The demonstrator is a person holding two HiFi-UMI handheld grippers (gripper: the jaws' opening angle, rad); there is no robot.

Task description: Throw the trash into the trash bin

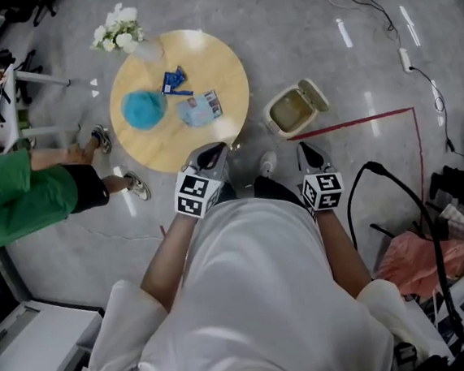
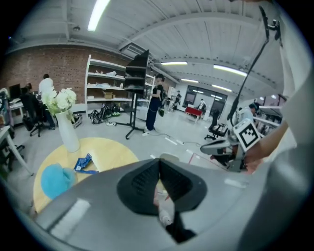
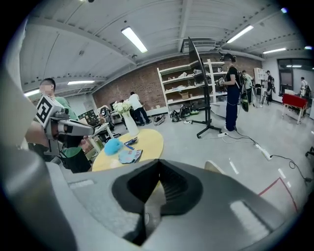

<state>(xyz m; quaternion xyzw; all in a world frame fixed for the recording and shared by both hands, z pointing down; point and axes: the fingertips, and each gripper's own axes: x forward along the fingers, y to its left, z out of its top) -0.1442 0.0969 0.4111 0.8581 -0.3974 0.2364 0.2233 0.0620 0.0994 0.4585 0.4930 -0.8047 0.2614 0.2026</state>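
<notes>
We hold two grippers low in front of our white shirt. The left gripper (image 1: 214, 150) has its jaws pressed together on nothing, and the right gripper (image 1: 307, 149) is likewise closed and empty.

Just beyond the left one begins one round wooden table (image 1: 221, 67). On it we count three pieces of trash:
- a pale printed packet (image 1: 200, 109) near the tabletop's middle
- a teal crumpled lump (image 1: 143, 109) toward its left edge
- a blue wrapper (image 1: 174, 80) further back

One vase of white flowers (image 1: 119, 28) stands at the far left edge.

One beige trash bin (image 1: 290, 114), its lid flipped open, sits on the floor just right of the table, beyond the right gripper. A red floor line (image 1: 356, 120) runs beside it. One person in green (image 1: 13, 197) sits left of the table.
</notes>
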